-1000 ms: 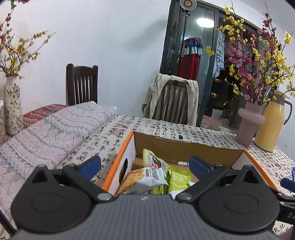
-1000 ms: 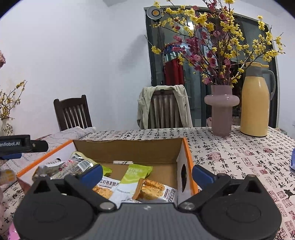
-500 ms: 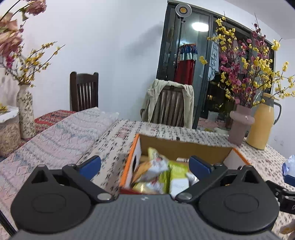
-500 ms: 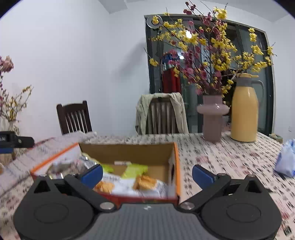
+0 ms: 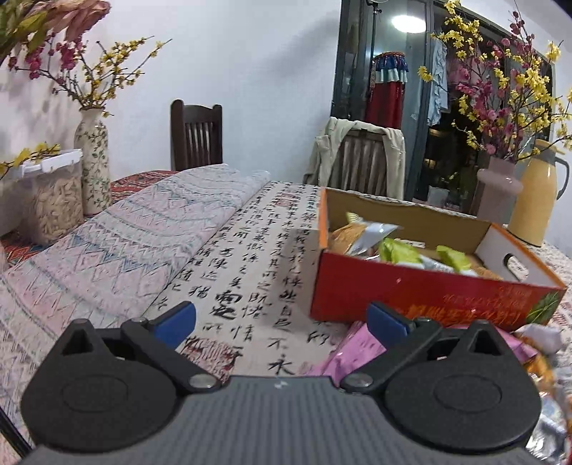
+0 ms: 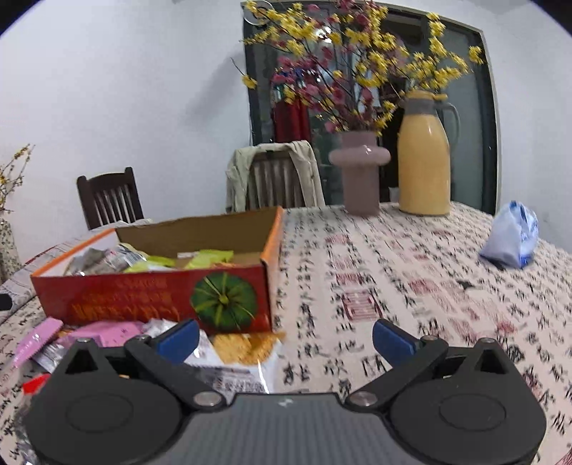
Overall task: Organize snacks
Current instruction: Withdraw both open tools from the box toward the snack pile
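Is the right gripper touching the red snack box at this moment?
Apart. The right wrist view shows the open right gripper short of the red snack box, with loose packets lying between them.

you have one red box [image 6: 153,297], two chairs [image 5: 196,134] [image 5: 361,161], one yellow jug [image 6: 423,157], one pink vase [image 6: 359,171] and one blue-white bag [image 6: 511,236].

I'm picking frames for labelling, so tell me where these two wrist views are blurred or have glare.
Left wrist view: the red cardboard snack box front and the loose packets at lower right are motion-smeared; a ceiling light reflected in the dark glass door blows out. Right wrist view: the calligraphy-print tablecloth streaks toward the right edge, the box lettering is soft, and fisheye bends the door frame.
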`<state>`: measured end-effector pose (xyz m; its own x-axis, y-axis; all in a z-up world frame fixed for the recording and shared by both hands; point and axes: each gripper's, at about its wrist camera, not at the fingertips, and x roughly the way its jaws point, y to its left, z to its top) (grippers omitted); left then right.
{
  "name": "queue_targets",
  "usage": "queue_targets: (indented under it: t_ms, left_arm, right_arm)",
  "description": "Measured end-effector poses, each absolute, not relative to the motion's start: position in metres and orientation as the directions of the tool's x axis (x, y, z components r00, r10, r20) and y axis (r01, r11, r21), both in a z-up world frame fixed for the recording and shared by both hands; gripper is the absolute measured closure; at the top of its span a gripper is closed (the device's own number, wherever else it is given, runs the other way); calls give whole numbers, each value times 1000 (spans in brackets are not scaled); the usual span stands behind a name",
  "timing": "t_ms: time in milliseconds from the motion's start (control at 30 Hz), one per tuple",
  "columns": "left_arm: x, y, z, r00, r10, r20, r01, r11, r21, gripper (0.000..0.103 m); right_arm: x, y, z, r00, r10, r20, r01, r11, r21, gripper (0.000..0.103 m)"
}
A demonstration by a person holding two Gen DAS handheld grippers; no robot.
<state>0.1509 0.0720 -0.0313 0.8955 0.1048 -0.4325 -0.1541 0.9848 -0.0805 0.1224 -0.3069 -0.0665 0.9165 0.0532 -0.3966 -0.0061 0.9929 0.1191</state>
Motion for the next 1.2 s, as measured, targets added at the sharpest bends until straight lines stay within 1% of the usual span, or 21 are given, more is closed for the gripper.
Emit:
queue_targets:
  t_ms: [67,133,267,600,933,1100,1200]
  left_arm:
    - [148,72,-32,903,111,-416,-158,984,-82,0]
    - [146,72,-32,910,104,-402,-152,984,-89,0]
    - [147,72,-32,910,96,-402,-145,985,-93,0]
    - [145,72,-33,917,93,-389,-144,984,-106,0]
    - [143,76,-34,922,68,-382,-129,982,-138,0]
    - [143,78,-34,922,60,-383,-127,980,-152,0]
    - [142,78,-34,923,56,-380,-124,980,-157,0]
  right_arm:
    - [120,-309,-66,926,57,-374,-5,990,138,0]
    - [120,-310,-67,926,64,-373,-8,989,150,0]
    - [121,-313,-67,926,72,-371,-6,984,176,0]
    - [123,-315,-68,923,71,-379,0,983,185,0]
    - [123,-314,-68,921,52,-387,15,986,167,0]
    - [111,-301,-61,945,-4,-327,34,995,89,0]
    - [108,-296,-57,941,24,-338,9,996,93,0]
